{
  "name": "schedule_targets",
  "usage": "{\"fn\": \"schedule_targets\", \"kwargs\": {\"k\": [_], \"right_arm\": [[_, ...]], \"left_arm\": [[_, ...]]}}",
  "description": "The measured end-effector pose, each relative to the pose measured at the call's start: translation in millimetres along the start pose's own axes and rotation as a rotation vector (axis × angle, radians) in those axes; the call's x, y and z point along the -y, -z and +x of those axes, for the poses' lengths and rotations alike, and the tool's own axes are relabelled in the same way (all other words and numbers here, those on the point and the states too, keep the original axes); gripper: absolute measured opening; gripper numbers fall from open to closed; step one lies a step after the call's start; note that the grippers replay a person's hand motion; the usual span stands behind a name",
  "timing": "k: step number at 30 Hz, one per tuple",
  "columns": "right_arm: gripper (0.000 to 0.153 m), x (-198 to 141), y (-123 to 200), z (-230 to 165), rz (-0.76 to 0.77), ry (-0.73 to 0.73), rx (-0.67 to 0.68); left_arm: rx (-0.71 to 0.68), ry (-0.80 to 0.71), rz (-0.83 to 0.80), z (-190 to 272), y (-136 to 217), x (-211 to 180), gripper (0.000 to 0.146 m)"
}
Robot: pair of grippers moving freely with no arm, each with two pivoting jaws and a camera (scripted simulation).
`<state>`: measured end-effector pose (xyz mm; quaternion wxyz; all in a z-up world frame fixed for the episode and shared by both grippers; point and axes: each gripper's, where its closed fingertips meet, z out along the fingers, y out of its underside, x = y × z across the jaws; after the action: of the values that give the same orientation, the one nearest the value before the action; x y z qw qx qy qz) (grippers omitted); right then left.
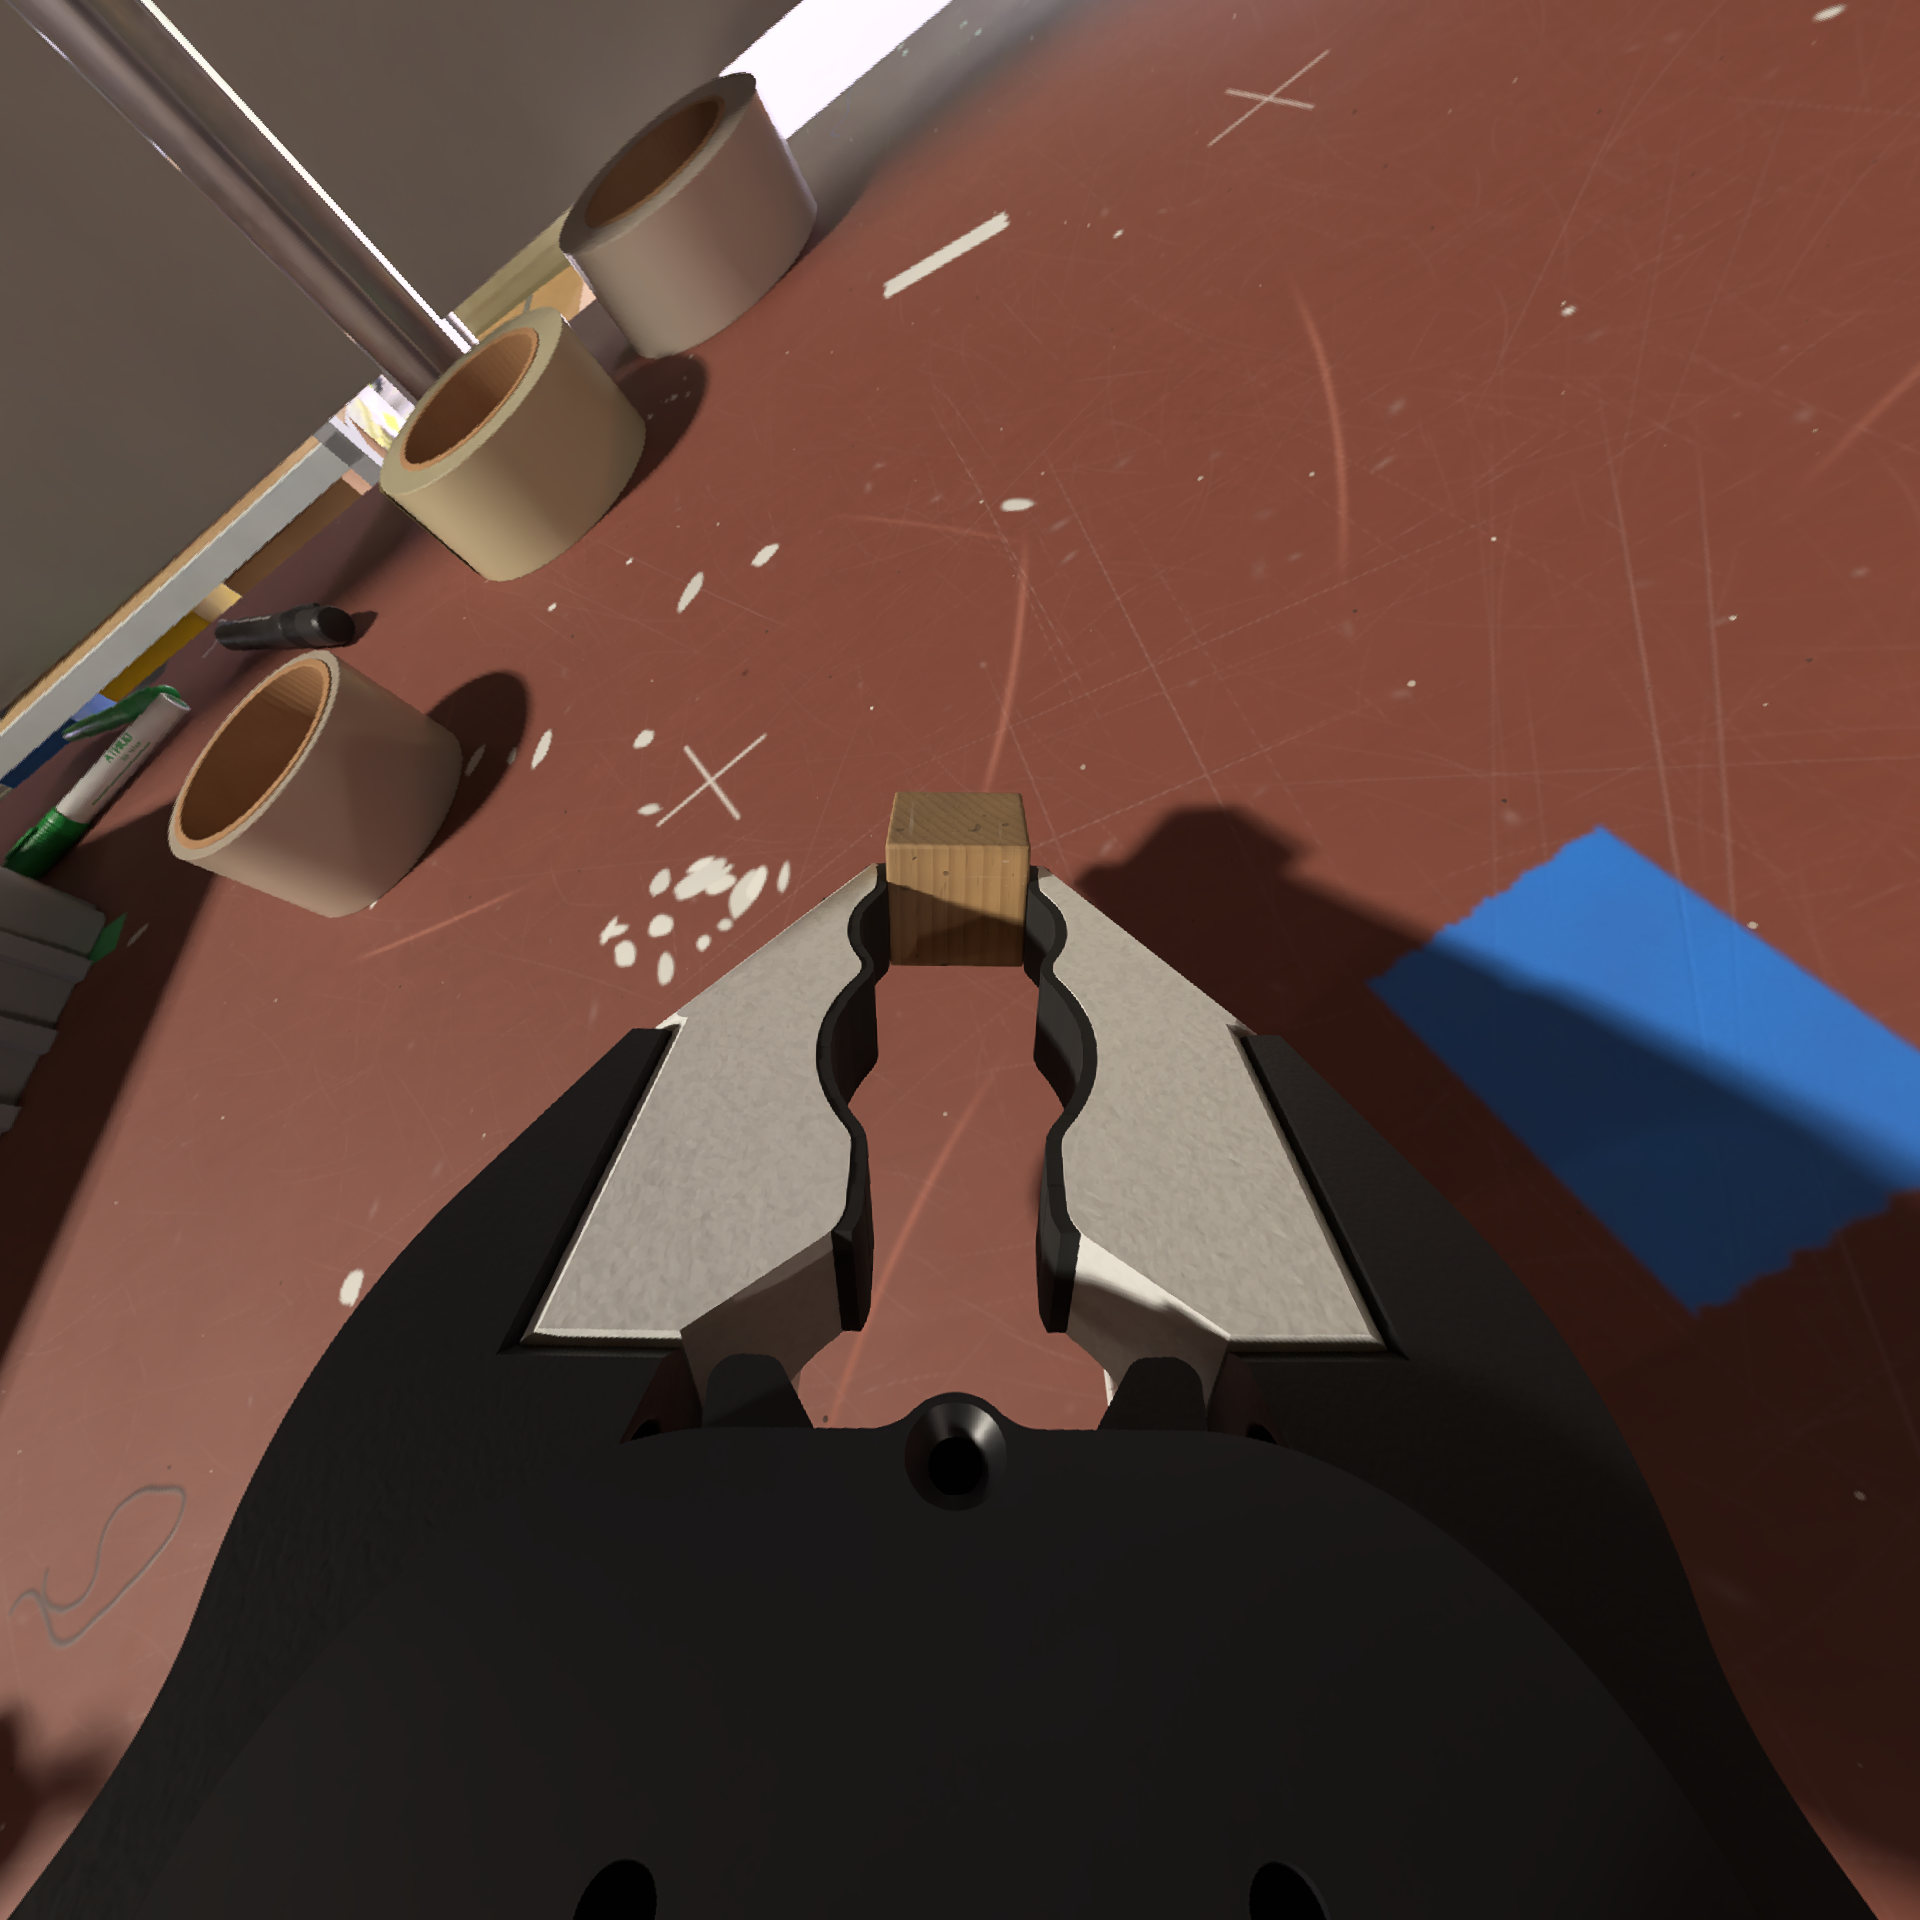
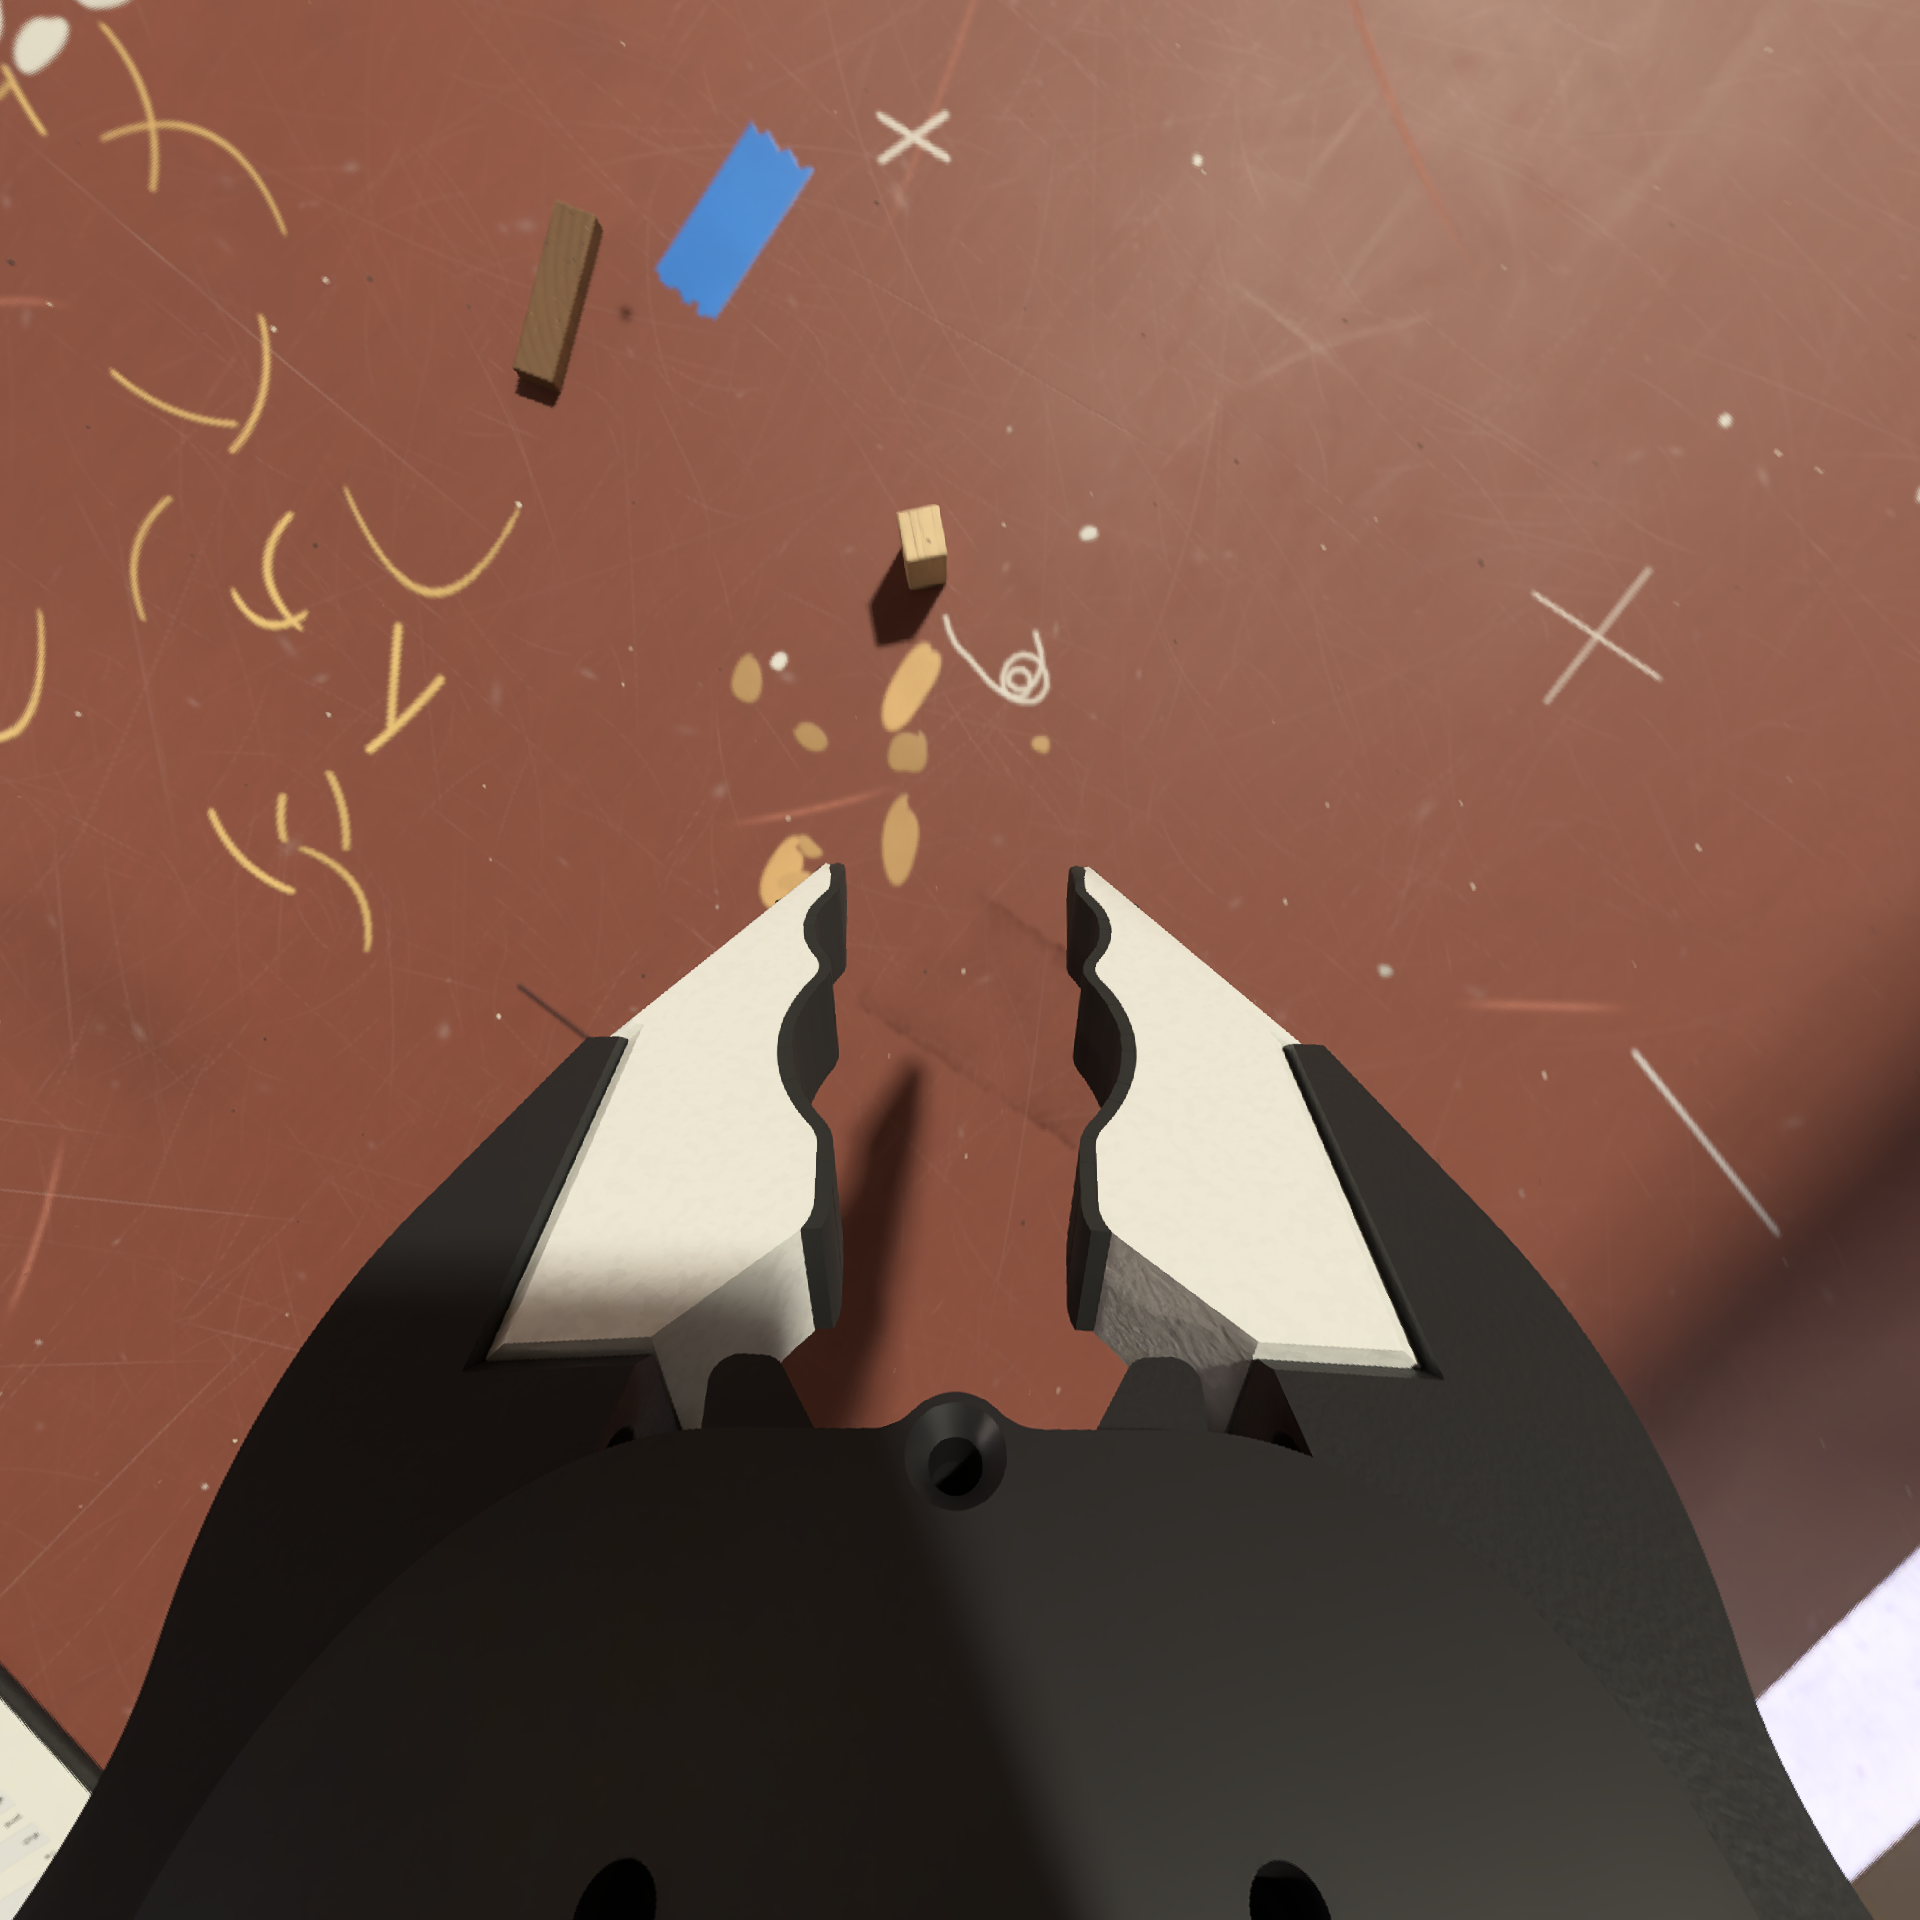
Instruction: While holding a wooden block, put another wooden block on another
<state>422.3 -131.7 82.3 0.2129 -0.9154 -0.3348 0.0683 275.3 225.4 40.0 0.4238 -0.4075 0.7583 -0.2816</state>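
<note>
Gripping a light wooden cube (image 1: 956,881) at their very tips, the fingers of the left gripper (image 1: 956,914) press on its two side faces; the cube's underside is hidden, so whether it touches the desk (image 1: 1351,520) cannot be told. A blue tape strip (image 1: 1662,1060) lies to the right, cut off by the frame edge. Three tape rolls (image 1: 509,447) stand far left, beside a marker (image 1: 94,779) partly out of view.

In the right wrist view, the right gripper (image 2: 956,883) hangs above the desk with fingers parted to a moderate gap, nothing between them. A small light block (image 2: 923,545) lies well ahead of the tips, roughly on their centre line. A longer dark wooden block (image 2: 559,299) lies farther off to the left, just beside the tape strip, apart from the small block.
</note>
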Motion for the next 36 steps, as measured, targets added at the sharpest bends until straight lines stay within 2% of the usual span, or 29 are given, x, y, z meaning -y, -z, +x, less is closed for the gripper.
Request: {"fn": "schedule_targets", "kwargs": {"k": [5,9,12,16,21,25,28,33,36], "right_arm": [[0.043,11,-23,0,-0.029,0.010,0.104],[0.044,23,-59,-5,-0.052,0.027,0.186],[0.045,31,-79,-9,-0.061,0.085,0.207],[0.045,43,-88,-8,-0.004,0.126,0.197],[0.027,46,-96,-9,0.011,0.135,0.223],[0.011,44,-94,-11,-0.011,0.106,0.226],[0.011,42,-78,-3,-0.046,0.070,0.098],[0.011,73,-20,-18,0.155,-0.093,-0.088],[0.011,90,-19,-52,0.211,-0.150,-0.087]], "left_arm": [[-0.002,0.003,0.006,-1,-1,0,0.025],[-0.004,-0.003,0.001,0,-1,0,0.025],[-0.002,-0.016,-0.009,1,-2,-1,0.024],[-0.004,-0.029,-0.011,2,-2,-1,0.025],[0.001,-0.008,-0.007,0,-1,-1,0.025],[0.009,0.000,-0.003,-1,-1,0,0.025],[0.011,0.001,-0.006,-2,-1,-1,0.025],[0.020,0.017,-0.019,-3,-2,-2,0.025],[0.031,0.042,-0.038,-5,-2,-3,0.024]]}}
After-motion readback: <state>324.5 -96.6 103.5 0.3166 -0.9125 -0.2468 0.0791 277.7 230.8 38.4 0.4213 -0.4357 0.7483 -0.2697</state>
